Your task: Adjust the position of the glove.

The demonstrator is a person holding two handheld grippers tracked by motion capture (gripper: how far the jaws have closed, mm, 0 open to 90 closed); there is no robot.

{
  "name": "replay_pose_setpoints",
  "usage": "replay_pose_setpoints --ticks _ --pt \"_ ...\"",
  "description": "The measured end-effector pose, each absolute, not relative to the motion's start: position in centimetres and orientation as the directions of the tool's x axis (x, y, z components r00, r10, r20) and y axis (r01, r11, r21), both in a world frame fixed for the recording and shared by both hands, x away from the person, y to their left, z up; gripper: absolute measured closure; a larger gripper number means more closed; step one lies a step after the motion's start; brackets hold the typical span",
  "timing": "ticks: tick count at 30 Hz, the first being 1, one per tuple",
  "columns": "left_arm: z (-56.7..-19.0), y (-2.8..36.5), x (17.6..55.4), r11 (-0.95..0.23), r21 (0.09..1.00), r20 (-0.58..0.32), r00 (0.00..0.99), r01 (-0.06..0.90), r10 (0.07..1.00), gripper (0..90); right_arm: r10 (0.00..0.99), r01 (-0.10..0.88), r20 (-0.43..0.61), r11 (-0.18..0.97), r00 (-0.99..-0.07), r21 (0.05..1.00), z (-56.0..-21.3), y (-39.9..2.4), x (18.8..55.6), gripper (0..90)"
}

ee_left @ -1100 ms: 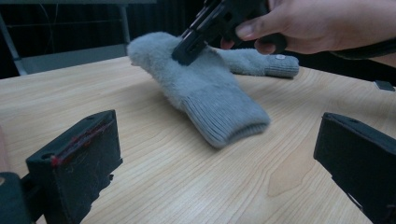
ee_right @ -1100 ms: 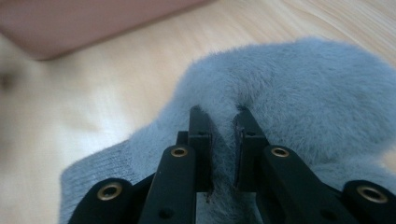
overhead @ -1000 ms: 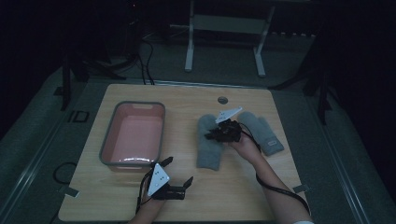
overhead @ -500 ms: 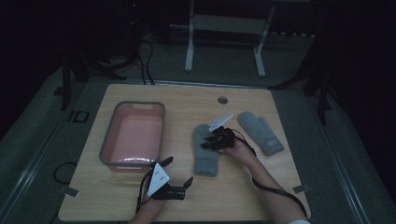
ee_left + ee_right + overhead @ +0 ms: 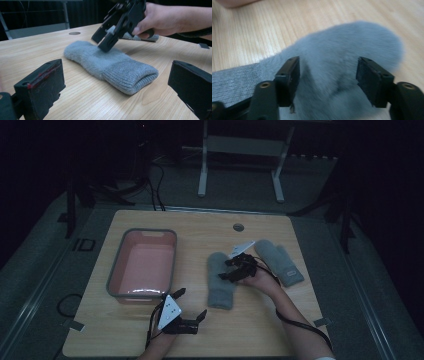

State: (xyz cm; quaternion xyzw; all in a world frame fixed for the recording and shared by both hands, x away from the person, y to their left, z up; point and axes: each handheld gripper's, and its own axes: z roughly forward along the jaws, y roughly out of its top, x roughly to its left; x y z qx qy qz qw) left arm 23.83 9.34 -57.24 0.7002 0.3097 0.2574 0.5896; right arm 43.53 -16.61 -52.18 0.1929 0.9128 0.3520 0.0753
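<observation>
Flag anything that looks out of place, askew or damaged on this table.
Nothing stands out as damaged or spilled. The two grey mittens lie apart at different angles: the near mitten under the open right gripper, the far mitten beyond that hand. The pink bin sits upright and empty. The left gripper rests open near the table's front edge.

Pale wood-grain table [image 5: 82, 100], smooth with a soft sheen. On it, a fuzzy grey knit mitten [image 5: 105, 62] with a ribbed cuff, its pile matt. At 9 o'clock, a smooth plastic tub [image 5: 144, 265], pink inside. Matt black tongs [image 5: 329, 80].
</observation>
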Motion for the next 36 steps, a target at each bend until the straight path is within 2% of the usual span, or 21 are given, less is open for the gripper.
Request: replay_pose_setpoints --ticks 2,4,10,12,19,21,26,29,36 --pt "-57.2 9.3 23.8 -0.112 0.985 -0.006 0.675 0.131 0.738 1.0 0.42 0.304 -0.007 0.668 -0.908 0.679 -52.0 -17.0 43.5 28.9" --pt "-57.2 9.3 23.8 -0.112 0.985 -0.006 0.674 0.131 0.738 1.0 0.47 0.324 -0.021 0.64 -0.882 0.697 -51.3 -18.3 43.7 23.1" --pt "-57.2 9.3 23.8 -0.112 0.985 -0.006 0.673 0.132 0.739 1.0 0.555 0.379 -0.019 0.592 -0.832 0.711 -50.0 -22.3 44.2 28.6" --pt "-57.2 9.3 23.8 -0.111 0.985 -0.008 0.673 0.133 0.74 1.0 0.577 0.369 -0.053 0.587 -0.815 0.72 -49.7 -23.4 44.1 30.5" --pt "-57.2 9.3 23.8 -0.111 0.985 -0.008 0.673 0.133 0.739 1.0 0.663 0.408 -0.087 0.553 -0.743 0.726 -49.4 -27.0 44.6 31.0" --pt "-57.2 9.3 23.8 -0.111 0.985 -0.007 0.673 0.132 0.739 1.0 0.693 0.423 -0.098 0.54 -0.715 0.728 -49.5 -28.4 44.9 35.5" --pt "-57.2 9.4 23.9 -0.109 0.985 -0.01 0.673 0.135 0.74 1.0 0.755 0.473 -0.105 0.506 -0.648 0.721 -50.0 -31.0 45.7 42.6" --pt "-57.2 9.4 23.9 -0.109 0.985 -0.009 0.672 0.134 0.74 1.0 0.777 0.499 -0.109 0.498 -0.621 0.71 -50.7 -32.0 46.0 44.0" --pt "-57.2 9.4 23.9 -0.108 0.985 -0.011 0.673 0.135 0.739 1.0 0.784 0.545 -0.113 0.518 -0.61 0.66 -53.3 -32.8 46.4 46.8"
